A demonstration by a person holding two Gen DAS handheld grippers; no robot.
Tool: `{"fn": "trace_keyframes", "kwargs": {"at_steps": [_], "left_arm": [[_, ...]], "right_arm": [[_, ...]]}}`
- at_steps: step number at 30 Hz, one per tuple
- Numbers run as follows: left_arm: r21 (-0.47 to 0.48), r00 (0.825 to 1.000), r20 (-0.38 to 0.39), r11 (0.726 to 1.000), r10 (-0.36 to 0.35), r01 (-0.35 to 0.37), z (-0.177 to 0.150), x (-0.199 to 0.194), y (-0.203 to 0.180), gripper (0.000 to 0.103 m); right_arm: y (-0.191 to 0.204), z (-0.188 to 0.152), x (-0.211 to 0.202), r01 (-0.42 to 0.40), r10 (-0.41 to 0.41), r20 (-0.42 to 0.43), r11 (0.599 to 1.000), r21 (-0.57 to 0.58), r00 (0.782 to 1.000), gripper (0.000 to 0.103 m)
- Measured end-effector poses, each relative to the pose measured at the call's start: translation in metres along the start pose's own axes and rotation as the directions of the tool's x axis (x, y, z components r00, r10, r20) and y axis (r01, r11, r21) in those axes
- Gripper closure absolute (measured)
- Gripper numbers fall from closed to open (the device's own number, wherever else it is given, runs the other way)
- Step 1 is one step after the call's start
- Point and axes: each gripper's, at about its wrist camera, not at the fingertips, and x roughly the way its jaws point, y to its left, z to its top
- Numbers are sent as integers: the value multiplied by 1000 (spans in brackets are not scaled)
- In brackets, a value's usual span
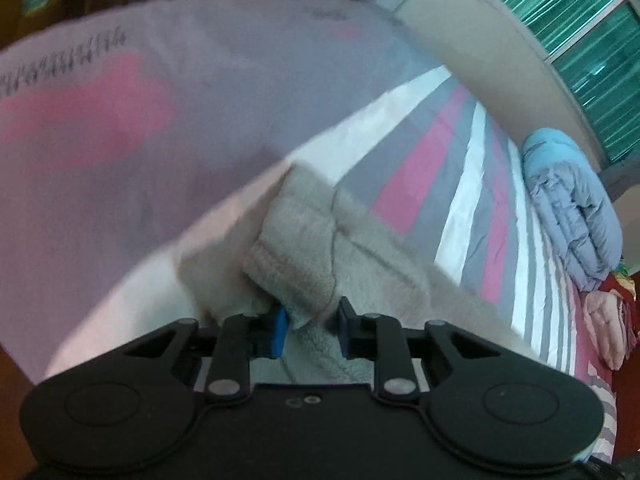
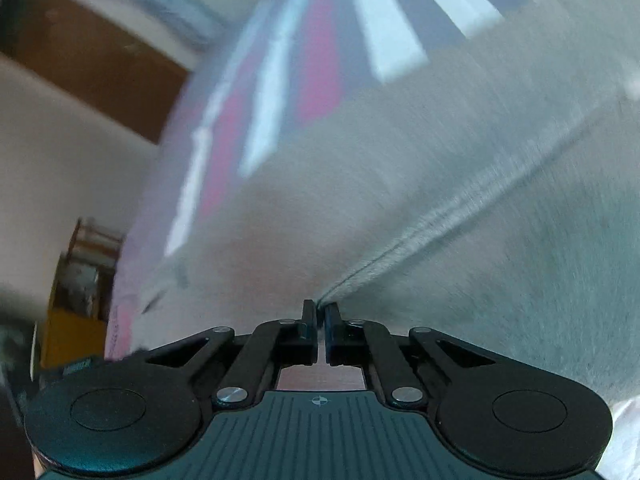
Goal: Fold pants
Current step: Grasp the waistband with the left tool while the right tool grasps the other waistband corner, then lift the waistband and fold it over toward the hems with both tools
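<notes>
Striped bedsheet (image 1: 452, 152) spread beyond both jaws, blue quilt bundle (image 1: 572, 216) far right in left view only, fleecy grey pants (image 2: 400, 200) filling right view, seam pinched by closed right gripper (image 2: 319, 320), cuff clamped in left gripper (image 1: 312, 328).

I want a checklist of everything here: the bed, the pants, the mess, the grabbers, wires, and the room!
Surface: bed sheet with pink, grey and white stripes.
Job's things: fluffy pale pants, cuff bunched up; a seam shows in the right wrist view.
Clutter: blue quilt bundle and pink cloth at the bed's edge.
Grippers: left hand-held gripper shut on the pants cuff; right hand-held gripper pinches the pants at the seam.
Cables: nothing seen.
Surroundings: window, yellow cabinet.
</notes>
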Motion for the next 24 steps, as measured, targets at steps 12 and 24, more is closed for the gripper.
{"fn": "trace_keyframes", "kwargs": {"at_steps": [12, 24], "left_arm": [[16, 997, -62, 999, 53, -52, -7, 20, 32, 86], [193, 997, -65, 979, -47, 59, -46, -30, -47, 84]], "right_arm": [[11, -68, 23, 42, -49, -90, 996, -77, 995, 101], [13, -63, 7, 86, -96, -107, 992, -93, 990, 100]]}}
